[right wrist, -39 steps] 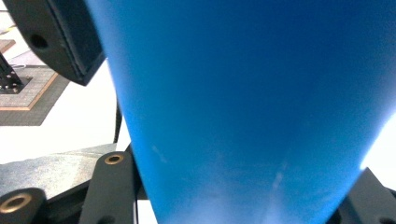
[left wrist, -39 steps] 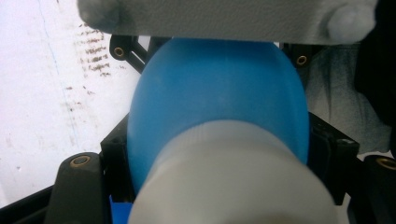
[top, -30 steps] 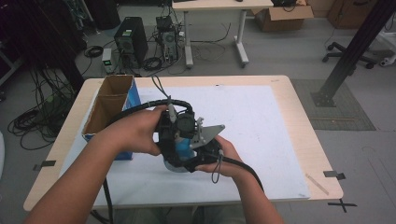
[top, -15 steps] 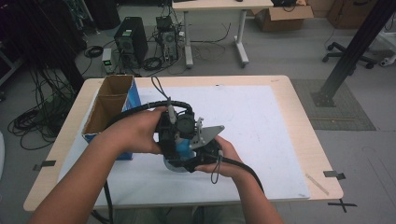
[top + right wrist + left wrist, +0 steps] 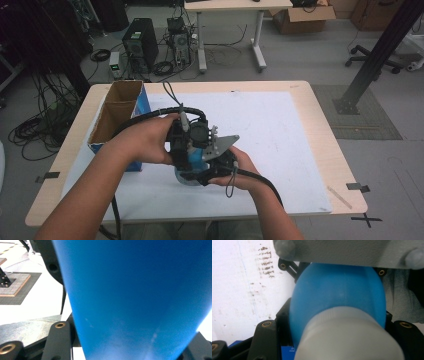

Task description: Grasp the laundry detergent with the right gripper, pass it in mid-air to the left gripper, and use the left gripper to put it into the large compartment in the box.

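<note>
A blue bottle with a white cap is held over the middle of the white mat. In the high view my left gripper and right gripper press together around it, each in a hand. In the left gripper view the black jaws of the left gripper flank the white cap and the blue bottle body beyond it. The right gripper is closed around the blue bottle body, which hides most of that view. The bottle's lower end is hidden by the grippers.
An open cardboard box with a blue side stands at the mat's left edge, close to my left forearm. The wooden table edge runs around the mat. Cables trail from both grippers toward the near edge.
</note>
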